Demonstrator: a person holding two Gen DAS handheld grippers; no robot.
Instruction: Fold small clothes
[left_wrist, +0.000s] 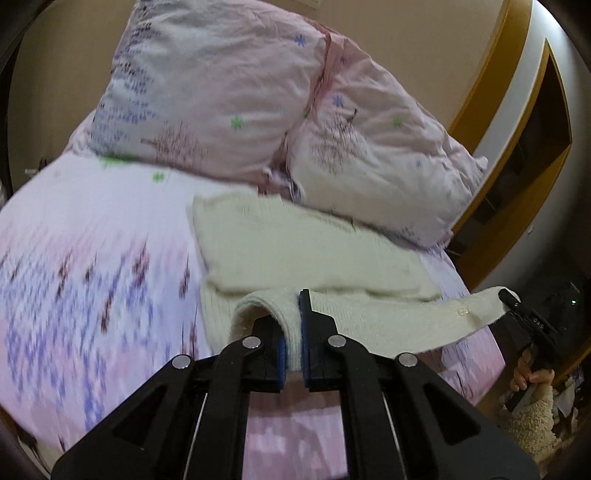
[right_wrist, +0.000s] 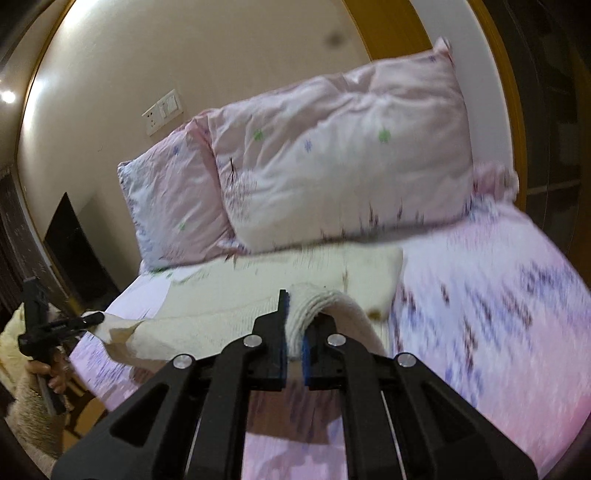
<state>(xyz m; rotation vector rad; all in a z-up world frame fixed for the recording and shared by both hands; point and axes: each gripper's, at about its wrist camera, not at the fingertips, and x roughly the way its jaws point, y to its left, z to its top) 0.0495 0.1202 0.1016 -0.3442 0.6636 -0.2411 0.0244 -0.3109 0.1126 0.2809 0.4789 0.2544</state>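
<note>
Two grippers clamped | left gripper (left_wrist: 293, 332): jaws pinched on cream ribbed knit garment (left_wrist: 295, 243) hem | right gripper (right_wrist: 293, 332): jaws pinched on opposite edge | garment otherwise on pink floral bedsheet (left_wrist: 92, 258), below pillows (left_wrist: 229, 92)

the left hand-held gripper (left_wrist: 293, 332) points somewhat downward, its black jaws drawn close with blue pads clamped on a folded edge of the cream knit sweater (left_wrist: 295, 251). the right hand-held gripper (right_wrist: 293, 328) is tilted down likewise, its pads pinched on another bunched edge of the same garment. seen from the left wrist camera, the right hand (left_wrist: 532, 373) wraps its fingers round the black grip, with a fuzzy cream sleeve (left_wrist: 532, 424) at the wrist. from the right wrist camera, the left hand (right_wrist: 50, 373) grasps its handle the same way, low at the frame's edge.
</note>
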